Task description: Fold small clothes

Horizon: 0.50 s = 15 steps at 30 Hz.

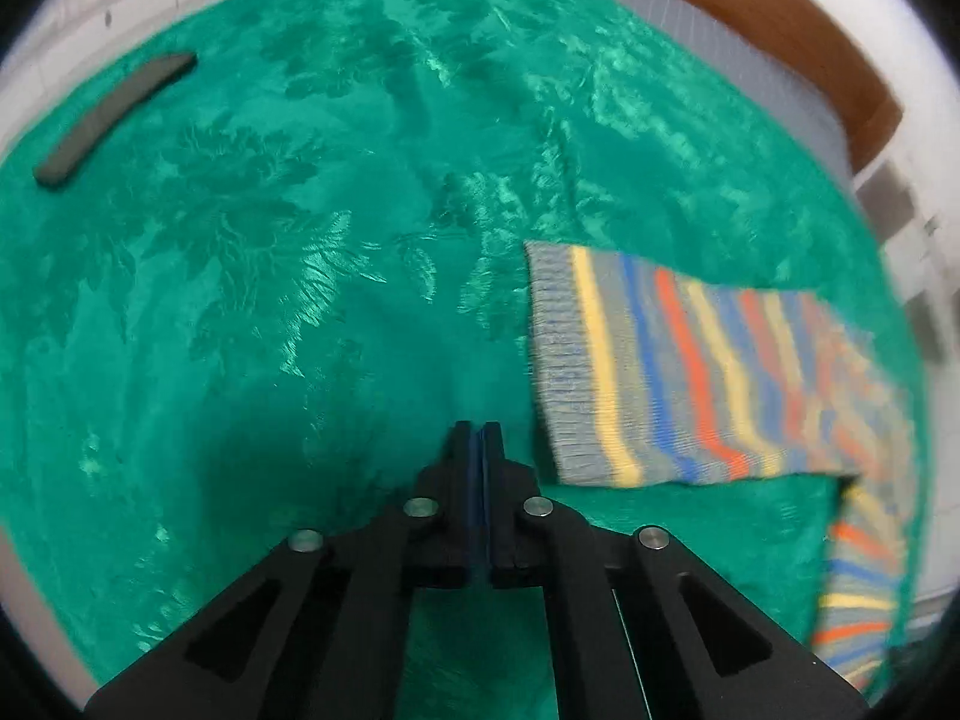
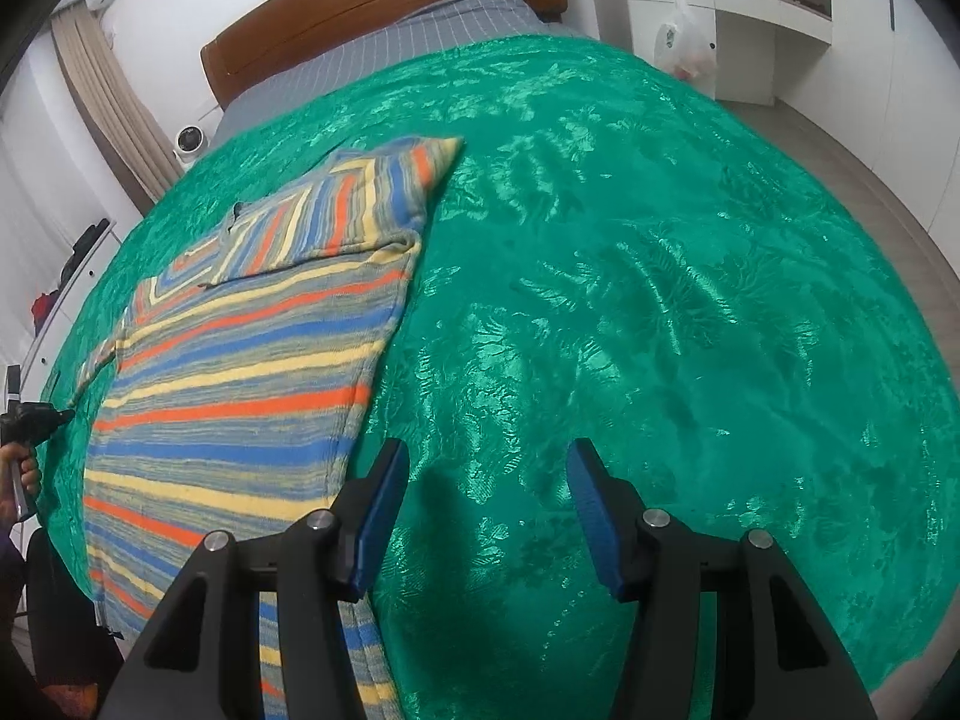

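A striped knit sweater (image 2: 240, 372) in grey, blue, yellow and orange lies flat on the green bedspread (image 2: 660, 300), with one sleeve folded across its chest. In the left wrist view its other sleeve (image 1: 678, 372) stretches out to the right, grey cuff toward the middle. My left gripper (image 1: 478, 429) is shut and empty, just left of that cuff, above the bedspread. It also shows at the left edge of the right wrist view (image 2: 36, 420). My right gripper (image 2: 486, 468) is open and empty, over bare bedspread just right of the sweater's side edge.
A dark grey flat strip (image 1: 114, 120) lies on the bedspread at the far left. A wooden headboard (image 2: 384, 6) and grey checked sheet (image 2: 390, 42) are at the bed's far end. A white cabinet with a plastic bag (image 2: 684, 30) stands to the right.
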Motion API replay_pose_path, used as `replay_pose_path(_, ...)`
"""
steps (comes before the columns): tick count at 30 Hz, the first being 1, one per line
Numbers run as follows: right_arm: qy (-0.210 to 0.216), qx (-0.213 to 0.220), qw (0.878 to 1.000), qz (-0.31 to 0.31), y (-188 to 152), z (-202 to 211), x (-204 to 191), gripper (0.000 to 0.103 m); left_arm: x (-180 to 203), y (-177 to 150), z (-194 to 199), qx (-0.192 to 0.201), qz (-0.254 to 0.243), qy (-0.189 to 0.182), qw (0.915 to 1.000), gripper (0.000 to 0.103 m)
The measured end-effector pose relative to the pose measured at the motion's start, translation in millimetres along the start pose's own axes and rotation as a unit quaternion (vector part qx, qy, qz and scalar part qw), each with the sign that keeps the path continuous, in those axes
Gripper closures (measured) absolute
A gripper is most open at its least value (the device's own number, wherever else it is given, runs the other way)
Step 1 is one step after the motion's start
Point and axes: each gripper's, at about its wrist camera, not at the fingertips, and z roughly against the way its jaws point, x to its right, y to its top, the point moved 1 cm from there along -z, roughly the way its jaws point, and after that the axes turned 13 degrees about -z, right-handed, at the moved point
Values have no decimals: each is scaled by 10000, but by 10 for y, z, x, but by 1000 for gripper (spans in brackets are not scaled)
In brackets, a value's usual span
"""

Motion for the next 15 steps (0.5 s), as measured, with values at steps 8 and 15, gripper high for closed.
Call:
replay_pose_path(8, 38, -79, 10000, -26, -56, -25, -1, 49, 72, 254, -33, 273, 421, -854, 9951, 45)
replay_pose_path(15, 35, -60, 10000, -48, -95, 24, 33, 49, 250, 227, -222, -130, 140, -481, 9987, 99)
